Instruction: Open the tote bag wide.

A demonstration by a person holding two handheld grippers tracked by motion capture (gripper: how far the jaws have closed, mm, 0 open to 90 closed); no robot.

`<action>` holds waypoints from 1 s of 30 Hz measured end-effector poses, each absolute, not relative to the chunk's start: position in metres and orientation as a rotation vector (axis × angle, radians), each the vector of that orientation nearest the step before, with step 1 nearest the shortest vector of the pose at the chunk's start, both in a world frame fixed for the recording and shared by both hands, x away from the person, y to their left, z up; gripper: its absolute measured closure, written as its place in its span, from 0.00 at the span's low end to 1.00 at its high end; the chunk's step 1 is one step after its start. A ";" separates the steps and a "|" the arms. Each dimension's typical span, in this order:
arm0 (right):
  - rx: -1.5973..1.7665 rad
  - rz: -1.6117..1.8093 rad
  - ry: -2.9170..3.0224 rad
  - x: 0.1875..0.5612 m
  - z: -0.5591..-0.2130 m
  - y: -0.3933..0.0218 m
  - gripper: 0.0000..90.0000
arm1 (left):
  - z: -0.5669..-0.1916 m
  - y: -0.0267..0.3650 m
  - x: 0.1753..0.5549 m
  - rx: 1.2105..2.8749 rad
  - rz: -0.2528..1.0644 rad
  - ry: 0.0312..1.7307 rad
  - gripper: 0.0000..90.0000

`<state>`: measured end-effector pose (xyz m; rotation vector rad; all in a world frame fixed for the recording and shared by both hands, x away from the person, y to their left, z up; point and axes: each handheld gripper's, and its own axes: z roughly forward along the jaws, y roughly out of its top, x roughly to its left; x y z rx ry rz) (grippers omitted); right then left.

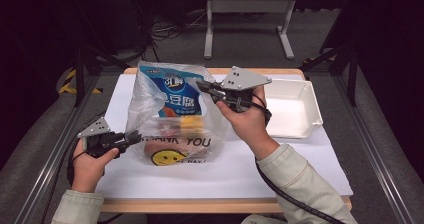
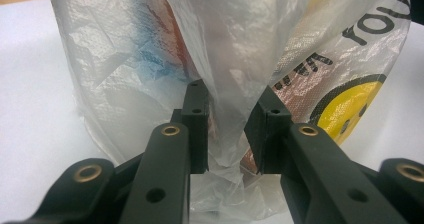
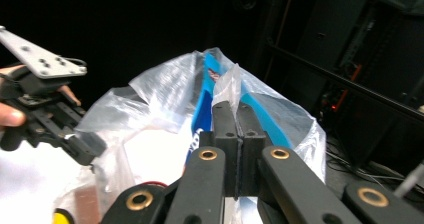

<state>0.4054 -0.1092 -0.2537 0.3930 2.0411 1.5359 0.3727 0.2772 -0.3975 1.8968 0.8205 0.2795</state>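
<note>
Over the table, right tongs raised, clamped on plastic bag rim, left tongs low, apparently pinching its side.

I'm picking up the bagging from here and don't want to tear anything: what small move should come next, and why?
Probably lift the right gripper slightly to pull the plastic bag mouth taut. Its jaws are pinched shut on the bag's top edge, while the left gripper has a fold of the bag's lower side between its pads. The blue packet stands inside, so a gentle pull should do.
</note>
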 end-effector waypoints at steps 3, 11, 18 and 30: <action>0.421 1.518 2.014 0.408 -0.255 -0.114 1.00 | -0.397 0.276 0.373 1.895 0.281 0.819 0.81; 0.593 1.508 1.968 0.423 -0.267 -0.135 1.00 | -0.398 0.277 0.373 1.895 0.282 0.825 0.83; 0.751 1.508 1.996 0.435 -0.286 -0.149 1.00 | -0.400 0.279 0.373 1.910 0.270 0.834 0.87; 0.903 1.496 2.123 0.439 -0.339 -0.153 1.00 | -0.401 0.278 0.374 1.923 0.264 0.833 0.87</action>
